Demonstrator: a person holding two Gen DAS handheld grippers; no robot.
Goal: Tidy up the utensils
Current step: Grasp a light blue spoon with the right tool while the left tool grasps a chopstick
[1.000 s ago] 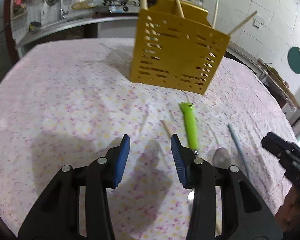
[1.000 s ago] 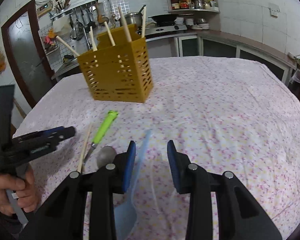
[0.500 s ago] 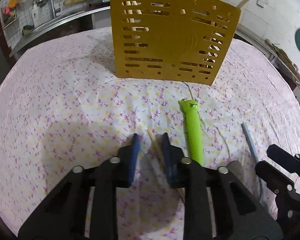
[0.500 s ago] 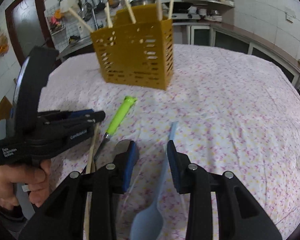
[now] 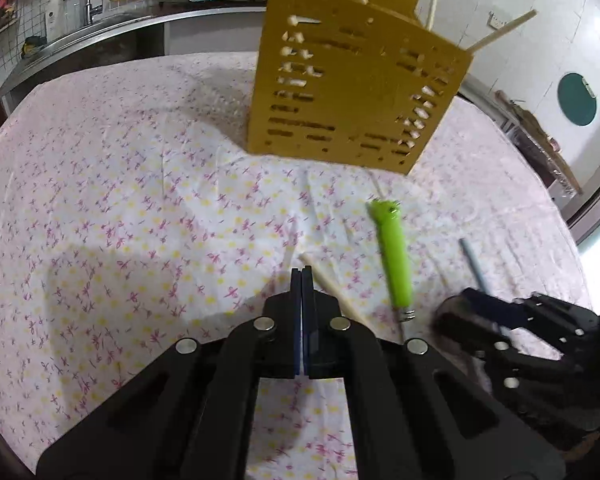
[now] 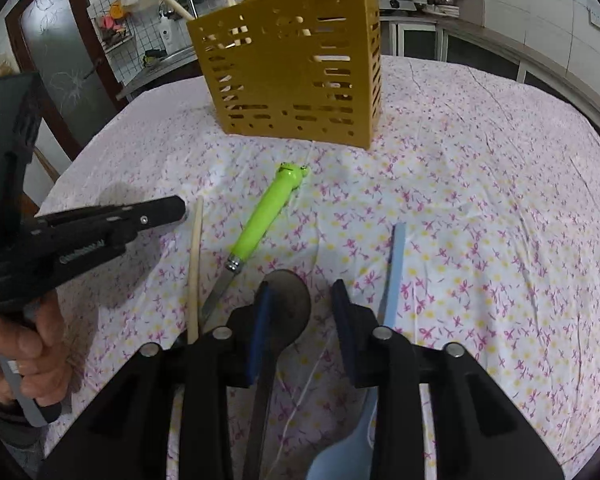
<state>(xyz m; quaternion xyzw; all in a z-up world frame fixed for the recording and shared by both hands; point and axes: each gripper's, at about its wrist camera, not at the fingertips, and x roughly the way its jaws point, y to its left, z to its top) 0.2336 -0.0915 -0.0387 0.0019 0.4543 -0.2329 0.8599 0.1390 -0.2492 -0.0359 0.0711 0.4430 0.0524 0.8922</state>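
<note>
One chopstick (image 5: 332, 286) beside left hand-held gripper (image 5: 302, 276)

Upright yellow slotted caddy (image 6: 296, 68) holding wooden sticks; before it lie a green-handled knife (image 6: 266, 218), wooden chopstick (image 6: 195, 264), dark spoon (image 6: 286, 300), blue spatula (image 6: 394, 268).

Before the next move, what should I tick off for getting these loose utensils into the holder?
1. Left gripper has a utensil: not ok. Its jaws are shut on nothing, and the chopstick lies beside them.
2. Right gripper grips the metal spoon: not ok. The jaws have just been closing with the spoon between them, but the pads are not pressing on it.
3. Blue spoon outside the right jaws: ok.
4. Yellow holder upright: ok.
5. Free room inside the holder: cannot tell.
</note>
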